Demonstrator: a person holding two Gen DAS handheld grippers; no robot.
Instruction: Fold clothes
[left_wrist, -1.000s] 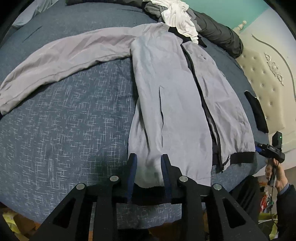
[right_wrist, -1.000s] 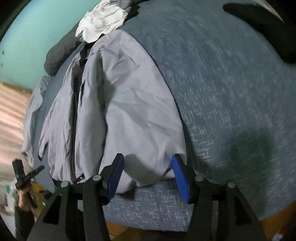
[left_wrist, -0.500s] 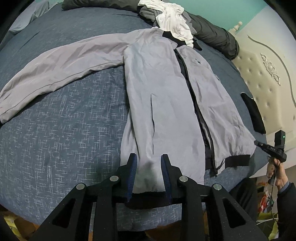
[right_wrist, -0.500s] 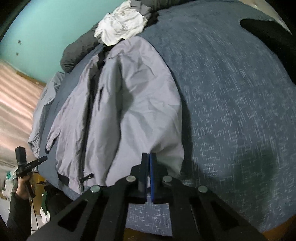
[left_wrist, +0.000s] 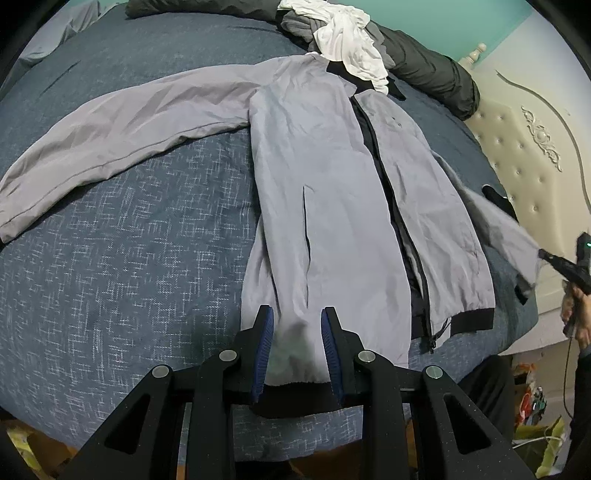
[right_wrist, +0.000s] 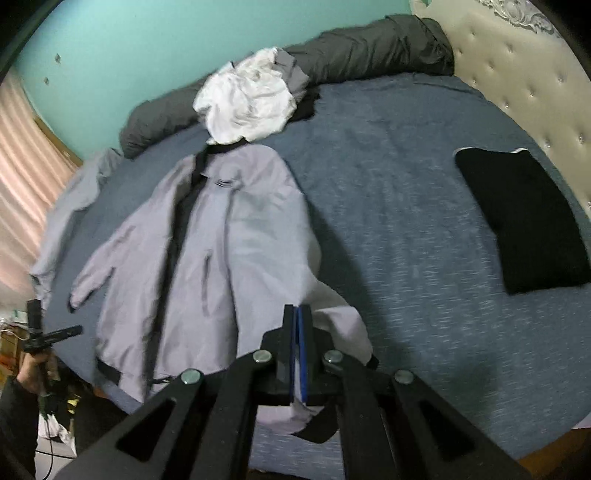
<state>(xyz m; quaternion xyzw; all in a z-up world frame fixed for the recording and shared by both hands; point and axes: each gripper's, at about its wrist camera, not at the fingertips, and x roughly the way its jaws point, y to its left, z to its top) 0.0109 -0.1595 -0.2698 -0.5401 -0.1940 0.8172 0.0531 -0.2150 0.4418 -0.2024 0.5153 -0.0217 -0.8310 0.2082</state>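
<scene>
Your right hand-held gripper (right_wrist: 297, 343) has snapped closed since a second ago, when its jaws stood wide around the folded-in sleeve; now it pinches that sleeve's cuff end and has lifted it off the bed (right_wrist: 406, 206). The grey jacket (left_wrist: 332, 192) lies face up, partly unzipped, across the bed's middle, hem toward the near edge, the other sleeve spread toward the left edge. Your left hand-held gripper (left_wrist: 297, 347) has barely moved: its jaws stand partly apart around the hem, pads not visibly pressing. A black folded garment (right_wrist: 524, 218) sits near the headboard (right_wrist: 517, 66).
</scene>
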